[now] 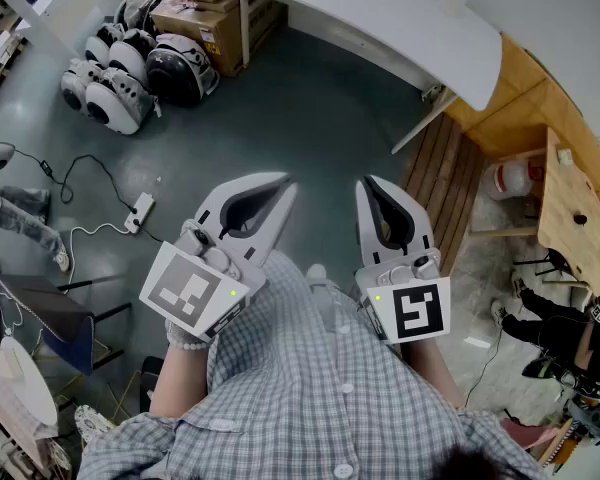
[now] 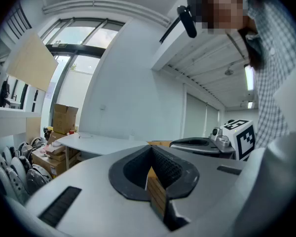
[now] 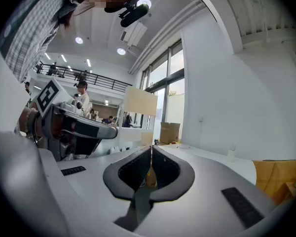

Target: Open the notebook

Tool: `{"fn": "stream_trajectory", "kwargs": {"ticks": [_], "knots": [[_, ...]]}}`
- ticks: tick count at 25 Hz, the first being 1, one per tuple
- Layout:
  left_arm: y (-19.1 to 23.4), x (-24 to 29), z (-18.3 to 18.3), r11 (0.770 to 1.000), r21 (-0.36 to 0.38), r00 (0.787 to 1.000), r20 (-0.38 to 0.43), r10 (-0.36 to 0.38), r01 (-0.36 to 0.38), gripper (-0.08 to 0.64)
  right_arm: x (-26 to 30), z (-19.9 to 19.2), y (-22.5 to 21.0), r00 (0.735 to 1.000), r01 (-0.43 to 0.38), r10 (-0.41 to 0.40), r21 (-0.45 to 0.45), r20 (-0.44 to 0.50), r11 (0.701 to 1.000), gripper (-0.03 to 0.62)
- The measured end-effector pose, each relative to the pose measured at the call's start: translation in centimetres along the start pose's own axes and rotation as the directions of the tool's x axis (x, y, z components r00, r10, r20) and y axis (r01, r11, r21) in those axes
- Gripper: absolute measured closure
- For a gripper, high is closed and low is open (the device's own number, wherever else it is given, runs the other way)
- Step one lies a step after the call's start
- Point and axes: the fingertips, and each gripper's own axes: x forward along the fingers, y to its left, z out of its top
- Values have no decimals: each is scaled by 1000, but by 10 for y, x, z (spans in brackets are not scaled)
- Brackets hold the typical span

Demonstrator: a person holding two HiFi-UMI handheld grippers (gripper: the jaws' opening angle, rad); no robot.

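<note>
No notebook shows in any view. In the head view I hold both grippers level in front of my checked shirt, above the grey floor. My left gripper (image 1: pixel 283 185) has its jaws together with nothing between them. My right gripper (image 1: pixel 366 184) is likewise shut and empty. The left gripper view looks along its shut jaws (image 2: pixel 151 148) toward a white wall, with the right gripper (image 2: pixel 207 144) beside it. In the right gripper view the pads (image 3: pixel 151 151) meet in a thin line, and the left gripper (image 3: pixel 86 127) sits off to the left.
A long white table (image 1: pixel 380 18) stands ahead, a wooden table (image 1: pixel 570 208) and a slatted wooden bench (image 1: pixel 442 183) to the right. Cardboard boxes (image 1: pixel 205 18) and several rounded white-and-black pods (image 1: pixel 130 68) sit at the far left. A power strip (image 1: pixel 138 211) with cables lies on the floor. Another person (image 1: pixel 570 333) is at the right edge.
</note>
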Motion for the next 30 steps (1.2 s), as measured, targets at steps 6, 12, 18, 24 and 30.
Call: {"fn": "stream_trajectory", "kwargs": {"ticks": [6, 12, 18, 24, 30], "knots": [[2, 0, 1, 1000, 0, 1000, 5, -1, 1, 554, 2, 0, -1, 1000, 9, -10, 31, 13, 999, 566], [7, -4, -1, 1000, -8, 1000, 7, 4, -4, 554, 2, 6, -5, 998, 30, -33, 62, 58, 998, 566], [25, -15, 1, 1000, -13, 1000, 20, 21, -21, 554, 9, 7, -2, 996, 76, -77, 28, 48, 997, 568], [47, -31, 7, 999, -16, 998, 48, 39, -38, 554, 20, 16, 6, 992, 91, -95, 62, 79, 994, 568], [70, -51, 11, 999, -12, 997, 64, 47, -46, 554, 31, 24, 20, 987, 121, -125, 53, 97, 991, 568]]}}
